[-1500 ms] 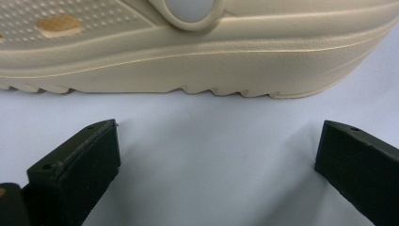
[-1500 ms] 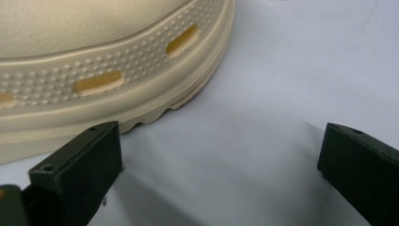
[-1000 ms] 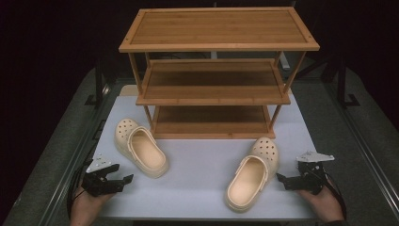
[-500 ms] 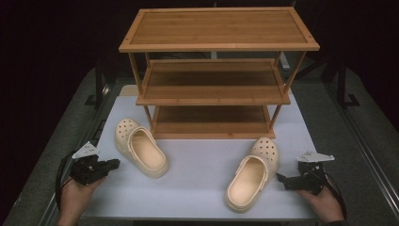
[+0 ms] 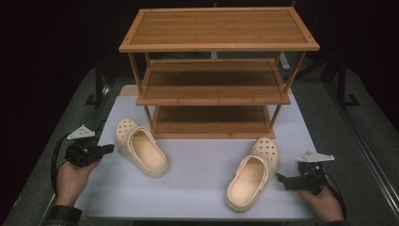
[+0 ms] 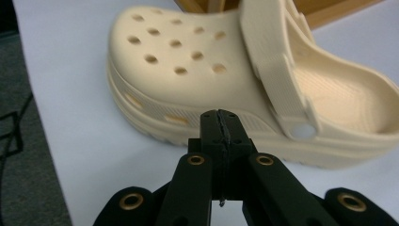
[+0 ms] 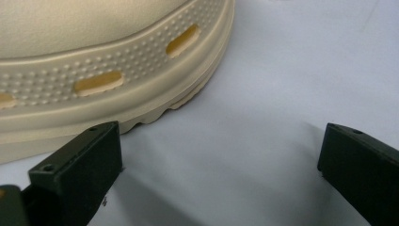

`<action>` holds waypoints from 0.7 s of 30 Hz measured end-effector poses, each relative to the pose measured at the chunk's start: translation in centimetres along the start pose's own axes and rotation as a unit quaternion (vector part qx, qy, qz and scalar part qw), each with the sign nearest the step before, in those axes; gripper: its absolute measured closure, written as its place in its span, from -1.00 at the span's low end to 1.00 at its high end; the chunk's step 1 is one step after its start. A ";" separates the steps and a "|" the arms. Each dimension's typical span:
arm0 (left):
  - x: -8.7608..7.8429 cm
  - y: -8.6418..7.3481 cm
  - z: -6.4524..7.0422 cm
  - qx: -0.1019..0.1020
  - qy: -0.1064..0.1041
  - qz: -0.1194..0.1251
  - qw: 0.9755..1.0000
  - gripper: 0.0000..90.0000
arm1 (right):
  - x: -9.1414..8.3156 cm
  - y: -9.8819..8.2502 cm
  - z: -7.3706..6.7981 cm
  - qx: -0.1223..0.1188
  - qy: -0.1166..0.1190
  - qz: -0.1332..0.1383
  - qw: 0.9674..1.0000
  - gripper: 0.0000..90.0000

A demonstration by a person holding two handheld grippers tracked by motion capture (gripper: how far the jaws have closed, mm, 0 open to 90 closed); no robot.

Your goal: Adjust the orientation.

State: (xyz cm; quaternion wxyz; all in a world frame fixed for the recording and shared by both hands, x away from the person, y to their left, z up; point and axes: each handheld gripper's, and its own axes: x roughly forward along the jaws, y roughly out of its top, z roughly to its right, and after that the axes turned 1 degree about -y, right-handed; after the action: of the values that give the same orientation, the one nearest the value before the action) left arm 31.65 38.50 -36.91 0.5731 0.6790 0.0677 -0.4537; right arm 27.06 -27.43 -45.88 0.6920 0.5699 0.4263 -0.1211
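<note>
nearby, cream perforated clog (image 6: 197,70) before clenched empty left tool (image 6: 221,129), right tool (image 7: 221,155) released

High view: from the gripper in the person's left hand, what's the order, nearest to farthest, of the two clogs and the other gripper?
From the left gripper:
1. Left clog, just beside it on the white mat.
2. Right clog, across the mat toward the right.
3. Right gripper, beyond that clog at the mat's right edge.

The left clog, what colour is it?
The left clog is cream, plain, with round holes over the toe. The left gripper view shows it best.
</note>
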 end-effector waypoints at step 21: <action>3.2 6.6 -4.9 0.002 0.036 0.003 0.999 1.00 | 0.0 0.0 0.0 0.000 0.000 0.000 1.000 -1.00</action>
State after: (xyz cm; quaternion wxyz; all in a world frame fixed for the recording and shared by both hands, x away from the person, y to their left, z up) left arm 40.18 39.06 -34.77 0.5706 0.6963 0.0854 -0.4270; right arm 27.07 -27.43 -45.89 0.6919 0.5699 0.4264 -0.1210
